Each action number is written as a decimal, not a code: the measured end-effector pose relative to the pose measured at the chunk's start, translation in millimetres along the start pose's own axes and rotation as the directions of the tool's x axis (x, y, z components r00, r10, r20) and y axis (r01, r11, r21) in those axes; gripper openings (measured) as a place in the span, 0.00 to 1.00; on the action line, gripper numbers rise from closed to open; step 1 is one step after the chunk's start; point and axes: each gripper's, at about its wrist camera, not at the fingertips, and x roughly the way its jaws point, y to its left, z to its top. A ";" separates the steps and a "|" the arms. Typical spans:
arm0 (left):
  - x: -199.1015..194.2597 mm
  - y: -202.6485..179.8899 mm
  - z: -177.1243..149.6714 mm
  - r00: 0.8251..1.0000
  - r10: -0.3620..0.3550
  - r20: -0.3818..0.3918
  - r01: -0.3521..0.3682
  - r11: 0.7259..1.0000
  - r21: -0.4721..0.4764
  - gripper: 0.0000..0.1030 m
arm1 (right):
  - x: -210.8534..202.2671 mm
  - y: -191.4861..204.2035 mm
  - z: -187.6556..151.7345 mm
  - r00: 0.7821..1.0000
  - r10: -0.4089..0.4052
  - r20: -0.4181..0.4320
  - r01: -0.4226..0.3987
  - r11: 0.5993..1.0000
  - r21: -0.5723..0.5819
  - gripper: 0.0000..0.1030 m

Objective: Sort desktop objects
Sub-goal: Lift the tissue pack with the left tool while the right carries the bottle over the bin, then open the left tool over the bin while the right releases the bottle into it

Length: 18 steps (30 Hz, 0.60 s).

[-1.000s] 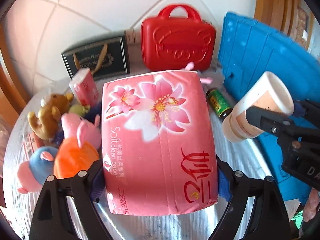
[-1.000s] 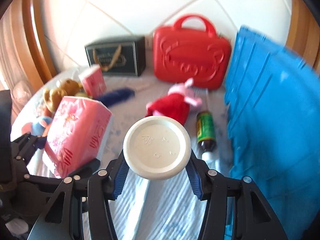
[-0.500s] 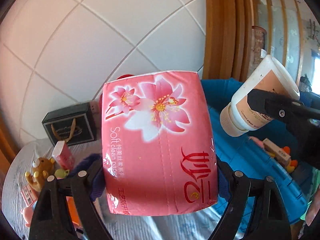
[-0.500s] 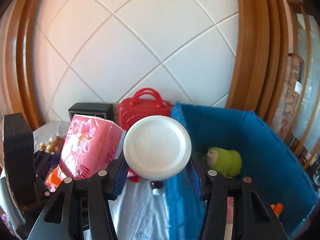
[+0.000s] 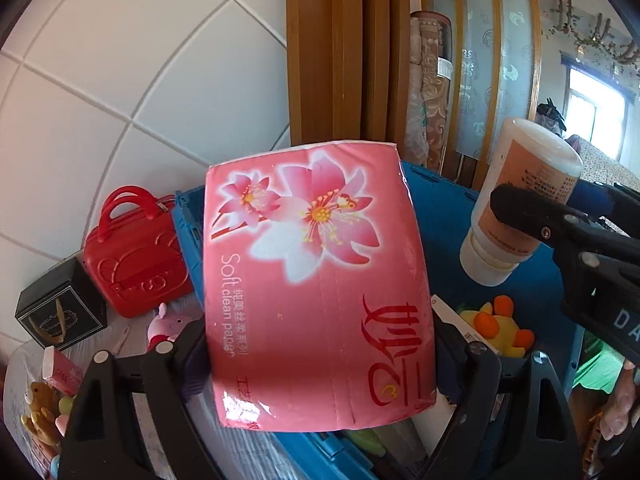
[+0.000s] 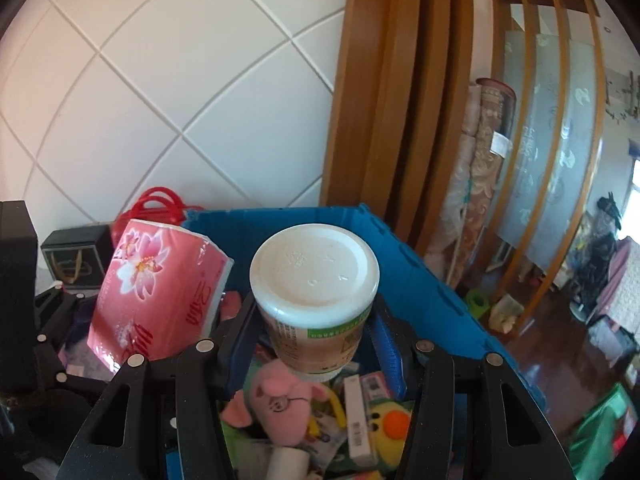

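My left gripper [image 5: 320, 344] is shut on a pink tissue pack [image 5: 316, 288] printed with flowers, held in the air over the left edge of the blue bin [image 5: 444, 208]. The same tissue pack [image 6: 160, 288] shows at the left of the right wrist view. My right gripper [image 6: 316, 320] is shut on a white bottle [image 6: 316, 292] with a tan and green label, base toward the camera, above the blue bin [image 6: 420, 280]. That bottle [image 5: 520, 208] appears at the right in the left wrist view, clamped by the right gripper's black fingers [image 5: 560, 232].
Inside the bin lie a pink pig plush [image 6: 276, 396], a yellow duck plush [image 6: 392, 428], a white box [image 6: 356, 420] and other items. On the table to the left stand a red case [image 5: 136, 256], a black box [image 5: 60, 312], a small pink plush [image 5: 168, 324] and a bear plush [image 5: 36, 404].
Both grippers have risen and swung right, from over the table to above the blue bin, carrying the tissue pack and the bottle. The bin's inside has come into view.
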 end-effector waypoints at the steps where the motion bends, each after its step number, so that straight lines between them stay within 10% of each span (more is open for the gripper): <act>1: 4.7 -4.9 1.5 1.000 -0.001 -0.007 0.001 1.000 0.007 0.85 | 5.4 -7.8 -2.6 1.000 -0.007 -0.010 0.007 1.000 0.007 0.51; 7: 22.6 -21.1 1.6 0.999 -0.032 -0.039 0.033 0.999 0.039 0.89 | 36.9 -42.1 -10.0 0.998 -0.021 -0.059 0.022 0.999 0.026 0.52; 11: 28.9 -27.7 -1.8 0.998 -0.007 -0.070 0.011 0.998 0.055 0.91 | 43.9 -53.6 -9.7 0.998 -0.027 -0.061 0.030 0.999 0.043 0.84; 18: 22.9 -22.7 -9.1 0.996 0.007 -0.093 -0.003 0.999 0.037 0.92 | 44.2 -54.0 -16.4 0.997 -0.016 -0.072 0.019 0.999 0.041 1.00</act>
